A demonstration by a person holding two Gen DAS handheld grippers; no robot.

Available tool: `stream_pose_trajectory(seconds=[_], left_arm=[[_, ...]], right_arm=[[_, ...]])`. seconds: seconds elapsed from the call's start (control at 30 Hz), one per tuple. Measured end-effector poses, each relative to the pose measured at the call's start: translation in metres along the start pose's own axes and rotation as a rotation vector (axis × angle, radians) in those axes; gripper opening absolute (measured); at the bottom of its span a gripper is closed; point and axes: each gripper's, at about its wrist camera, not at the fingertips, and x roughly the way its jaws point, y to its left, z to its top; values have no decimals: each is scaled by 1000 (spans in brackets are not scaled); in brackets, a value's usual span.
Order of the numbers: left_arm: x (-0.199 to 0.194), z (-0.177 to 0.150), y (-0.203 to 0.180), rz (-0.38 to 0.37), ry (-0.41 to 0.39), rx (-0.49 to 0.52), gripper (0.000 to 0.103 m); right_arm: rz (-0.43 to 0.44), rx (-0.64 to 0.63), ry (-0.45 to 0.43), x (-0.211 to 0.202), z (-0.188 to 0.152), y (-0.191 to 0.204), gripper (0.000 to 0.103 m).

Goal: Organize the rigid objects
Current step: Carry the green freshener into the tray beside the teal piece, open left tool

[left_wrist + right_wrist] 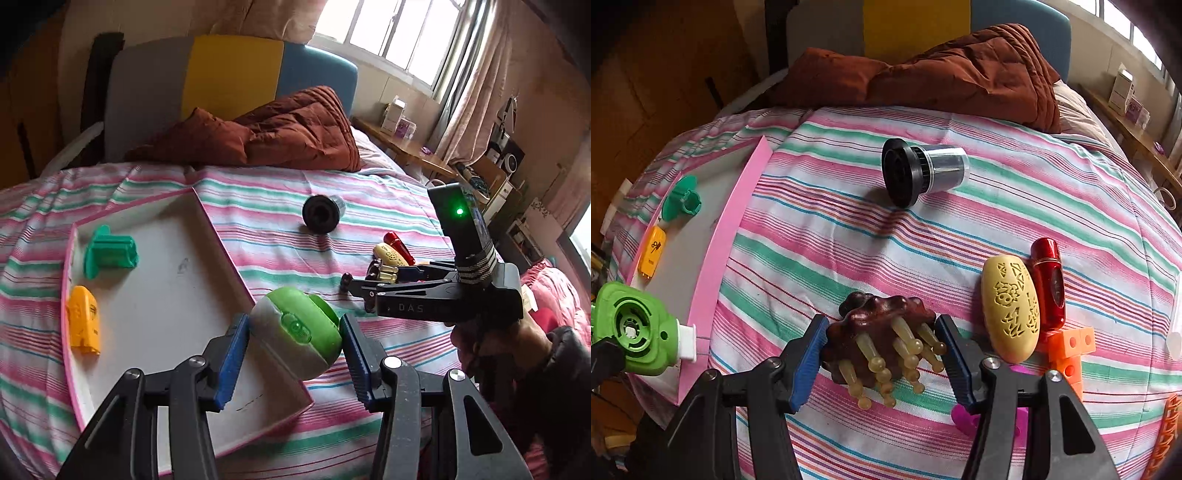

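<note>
Tray (155,314) holds green piece (109,254), orange piece (85,319); left claw (293,363) grips green-white gadget (297,330), right claw (882,363) grips brown massager (882,332).

orange grid piece (1170,432) cut off

the letters "das" stand in pale print on the black body of the right tool (360,290).
</note>
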Motion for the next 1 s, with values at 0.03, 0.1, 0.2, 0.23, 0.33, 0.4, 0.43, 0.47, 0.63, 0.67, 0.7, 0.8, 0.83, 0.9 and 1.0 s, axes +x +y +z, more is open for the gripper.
stream_pose_trajectory(seconds=[0.03,0.1,0.2,0.23,0.33,0.4,0.43,0.47,0.63,0.67,0.7,0.8,0.83,0.9,1.0], left_arm=[[-4,0,2,0,-6,-1,51],[-8,2,9,-11,-15,-22,51],[-12,10,20,-11,-27,-56,51],[-14,13,24,-13,-34,-68,51],[-16,23,41,-5,-51,-101,51],[-10,32,56,5,-56,-117,51],[-5,37,65,4,-54,-127,51],[1,41,71,7,-49,-137,51],[35,59,102,23,-33,-181,51],[40,62,107,28,-39,-191,51],[44,65,110,36,-43,-196,51],[59,72,119,39,-33,-201,51],[64,72,122,62,-22,-201,51],[66,73,129,64,-36,-213,52],[68,73,134,180,-15,-197,56]], right_arm=[[1,2,1,0,0,0,60],[-2,-3,0,0,0,1,60],[-5,-5,0,0,0,0,60],[-4,-3,1,0,0,1,60],[0,6,4,1,1,0,60],[-2,3,4,1,1,1,60],[-4,0,4,1,1,1,60],[-5,-2,4,1,1,2,60],[-2,2,5,1,1,1,60],[-1,3,5,1,1,1,60],[-1,3,6,1,1,1,60],[-1,2,5,1,1,1,60],[-1,2,6,1,1,0,60],[0,3,6,1,1,0,60],[0,2,6,1,1,0,60]])
